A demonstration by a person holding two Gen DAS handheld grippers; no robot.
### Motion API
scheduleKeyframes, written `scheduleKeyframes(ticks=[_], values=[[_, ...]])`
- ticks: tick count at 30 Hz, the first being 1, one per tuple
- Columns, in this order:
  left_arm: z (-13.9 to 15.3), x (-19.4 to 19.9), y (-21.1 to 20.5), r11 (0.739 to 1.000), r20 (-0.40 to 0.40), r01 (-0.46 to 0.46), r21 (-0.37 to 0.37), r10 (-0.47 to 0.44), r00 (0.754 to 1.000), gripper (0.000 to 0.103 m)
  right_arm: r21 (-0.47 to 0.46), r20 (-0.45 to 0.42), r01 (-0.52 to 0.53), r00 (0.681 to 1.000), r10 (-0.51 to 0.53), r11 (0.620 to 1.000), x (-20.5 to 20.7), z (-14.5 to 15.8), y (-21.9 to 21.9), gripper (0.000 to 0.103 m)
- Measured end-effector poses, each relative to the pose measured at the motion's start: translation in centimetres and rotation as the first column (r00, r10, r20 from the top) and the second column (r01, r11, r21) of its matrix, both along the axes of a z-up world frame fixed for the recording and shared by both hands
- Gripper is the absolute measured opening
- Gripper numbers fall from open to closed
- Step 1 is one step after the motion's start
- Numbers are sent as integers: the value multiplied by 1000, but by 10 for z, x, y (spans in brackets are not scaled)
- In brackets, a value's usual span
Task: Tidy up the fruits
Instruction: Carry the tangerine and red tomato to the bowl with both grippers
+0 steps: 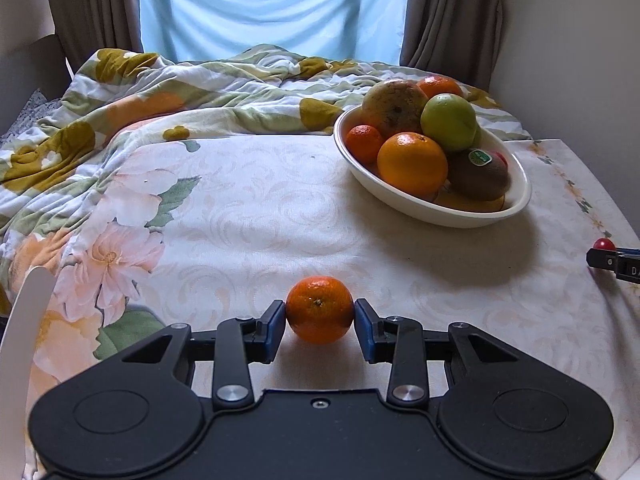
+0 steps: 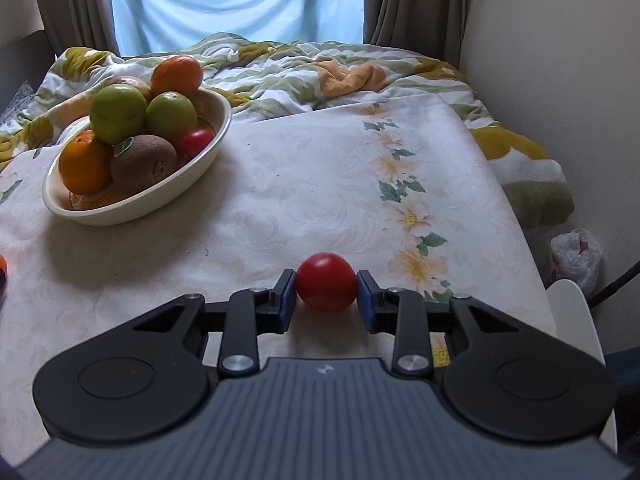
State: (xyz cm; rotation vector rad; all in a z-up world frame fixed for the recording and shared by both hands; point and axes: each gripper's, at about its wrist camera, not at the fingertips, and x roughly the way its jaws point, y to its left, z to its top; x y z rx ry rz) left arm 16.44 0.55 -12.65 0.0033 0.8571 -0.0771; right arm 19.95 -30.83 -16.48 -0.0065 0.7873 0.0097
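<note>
Left hand-held gripper (image 1: 320,314) is clamped on a mandarin (image 1: 319,309), both blue pads tight vs. its sides, fruit sitting low on the desk cloth (image 1: 240,208). Right hand-held gripper (image 2: 326,294) is closed on a small red fruit (image 2: 326,281), prob. a tomato; pads touch it both sides and it sits on the cloth too. So I read the step as: both pickups gripped, lift not yet begun.

Next move, as I judge it: raise each fruit clear of the cloth, carry fwd to the bowl (image 1: 516,204), then drop in. Bowl lies ahead-right of my left gripper and ahead-left of my right one, i.e. between the two. Both paths meet there, so I'd go one at a time to avoid a bump. Grip pressure matters: the red one looks soft-skinned, mandarin prob. more forgiving.

Bowl is cream, oval, shallow, already heaped above the rim. Contents: big orange (image 1: 412,162) at front, kiwi (image 1: 480,176) w/ green sticker beside it, green apple (image 1: 450,122) on top, a second green one (image 2: 171,118) in the right view, small mandarin (image 1: 363,142) at left edge, a mottled yellowish fruit (image 1: 394,106), another orange (image 1: 440,85) at back, and a small red fruit (image 2: 196,142) tucked by the far wall. Free room is scarce; anything added may roll off the heap, so I'd aim for gaps near the rim.

Beyond: rumpled floral quilt (image 1: 160,92), then curtains (image 1: 448,12).
</note>
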Motion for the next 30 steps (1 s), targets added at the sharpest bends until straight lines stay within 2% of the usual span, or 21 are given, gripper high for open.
scheduleKeyframes(ticks=[11,17,30], values=[[47,-19,1,999,38,17,-38,-15,999,41,-8,16,-39,999,39,999,-25,41,17,47],[77,-24,-2,999,61,36,-28,-34,998,41,0,16,-36,999,36,999,-36,70,27,47],[116,5,-11,998,111,44,-52,-38,993,41,41,47,-93,995,91,995,-25,119,44,47]])
